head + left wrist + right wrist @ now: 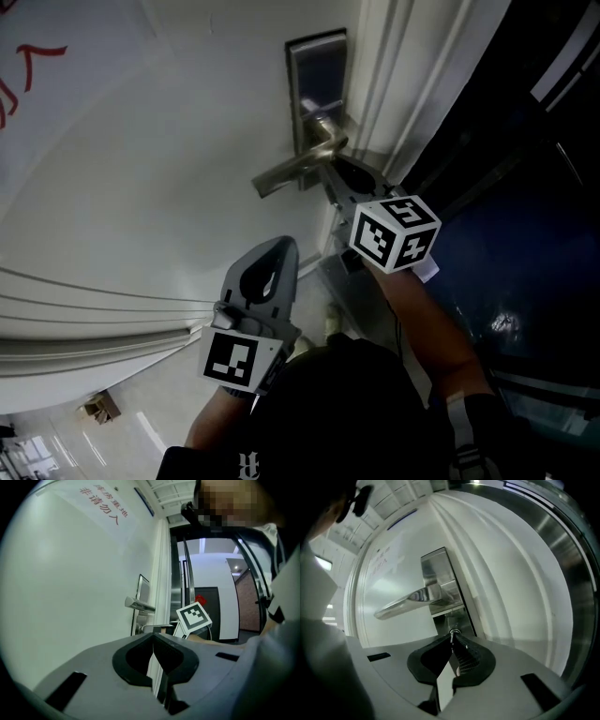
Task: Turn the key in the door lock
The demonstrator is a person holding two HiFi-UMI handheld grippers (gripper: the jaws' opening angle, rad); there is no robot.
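– Key (453, 632), small and silver: where is it sitting?
– It is sitting in the lock just below the long silver lever handle (410, 599) of the white door (169, 187); only a sliver is showing.
– What is the right claw (452, 638) doing?
– It is pinching that key directly under the handle, jaws pressing onto it.
– And the left claw (153, 641)?
– It is hanging lower than the handle and well apart from it, jaws pressing together on nothing.

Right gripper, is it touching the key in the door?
Touching. The right gripper view shows the right gripper with jaws closed on the key under the door handle.
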